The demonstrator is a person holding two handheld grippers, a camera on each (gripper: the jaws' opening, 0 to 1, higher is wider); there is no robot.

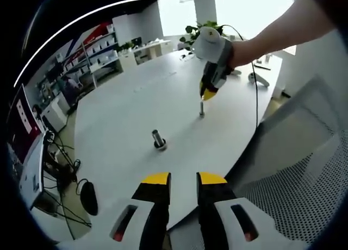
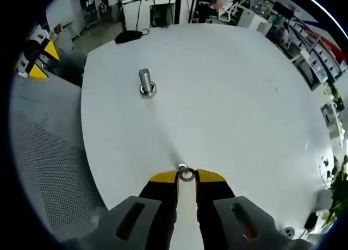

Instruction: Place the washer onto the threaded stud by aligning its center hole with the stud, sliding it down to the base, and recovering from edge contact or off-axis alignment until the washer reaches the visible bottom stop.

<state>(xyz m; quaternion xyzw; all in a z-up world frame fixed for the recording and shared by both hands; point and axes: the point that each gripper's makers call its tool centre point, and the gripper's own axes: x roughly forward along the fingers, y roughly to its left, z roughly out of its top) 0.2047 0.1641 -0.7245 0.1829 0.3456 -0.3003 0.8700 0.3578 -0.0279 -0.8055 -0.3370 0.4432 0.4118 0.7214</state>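
Note:
My right gripper (image 2: 186, 176) is shut on a small metal washer (image 2: 186, 175), seen from above between the yellow tips. In the left gripper view the same gripper (image 1: 208, 93), held by a person's hand, points down onto a thin upright stud (image 1: 202, 108) on the white table (image 1: 136, 98); the washer sits at the stud's top. A second, thicker stud (image 1: 159, 138) (image 2: 145, 81) with a ring at its base stands apart on the table. My left gripper (image 1: 184, 179) hovers at the table's near edge, jaws slightly apart with nothing between them, and appears as yellow tips (image 2: 39, 61) in the right gripper view.
A perforated grey chair back (image 1: 293, 185) (image 2: 43, 152) lies beside the table edge. A black mouse (image 1: 88, 197) and cables lie on the floor. A plant (image 1: 198, 30) and a white cable (image 1: 255, 81) are at the table's far end, with shelves and desks behind.

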